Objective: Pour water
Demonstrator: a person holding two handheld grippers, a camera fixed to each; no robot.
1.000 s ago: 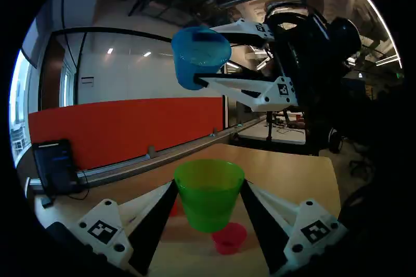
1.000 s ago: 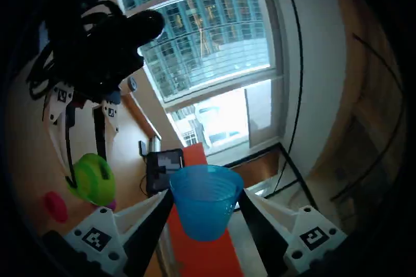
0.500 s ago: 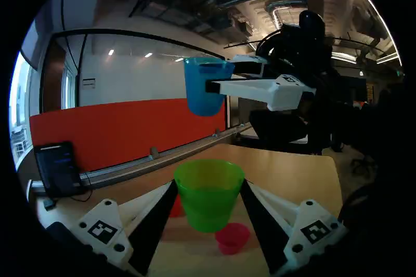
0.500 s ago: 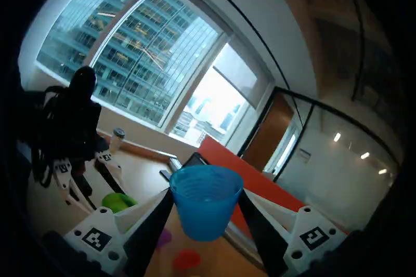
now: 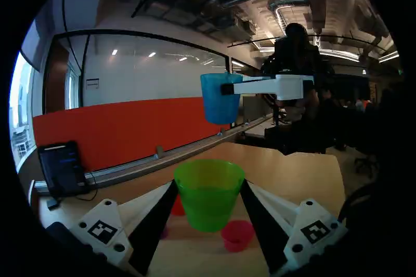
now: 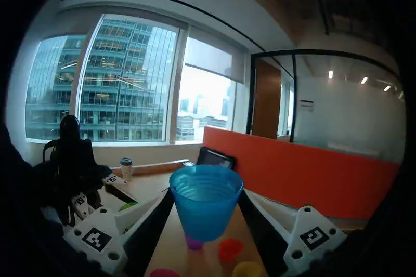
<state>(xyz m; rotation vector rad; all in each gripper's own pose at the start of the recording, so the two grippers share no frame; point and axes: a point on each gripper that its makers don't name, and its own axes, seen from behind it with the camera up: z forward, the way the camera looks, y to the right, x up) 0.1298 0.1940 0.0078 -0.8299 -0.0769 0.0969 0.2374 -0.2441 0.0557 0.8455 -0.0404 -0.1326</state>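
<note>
**Operator:** How far along is the pour?

**Spotter:** Both cups are gripped and off the table [image 5: 291, 168]; that part is done. No water is running. Your blue cup [image 5: 220, 99] hangs upright, higher than the green cup [image 5: 209, 207] and beyond it, the two well apart. The green cup looks darker low down, which may be water, but I can't tell. If the pour is yet to come, I'd say you must bring the blue rim over the green one and tip it.

**Operator:** And the fingers?

**Spotter:** Your right gripper [image 6: 206, 194] has its fingers [image 6: 260, 227] clamped on the blue cup, one each side, closed to its width. Your left gripper [image 5: 209, 184] grasps the green cup likewise, upright, with a pink cup [image 5: 237, 234] on the table below.
</note>
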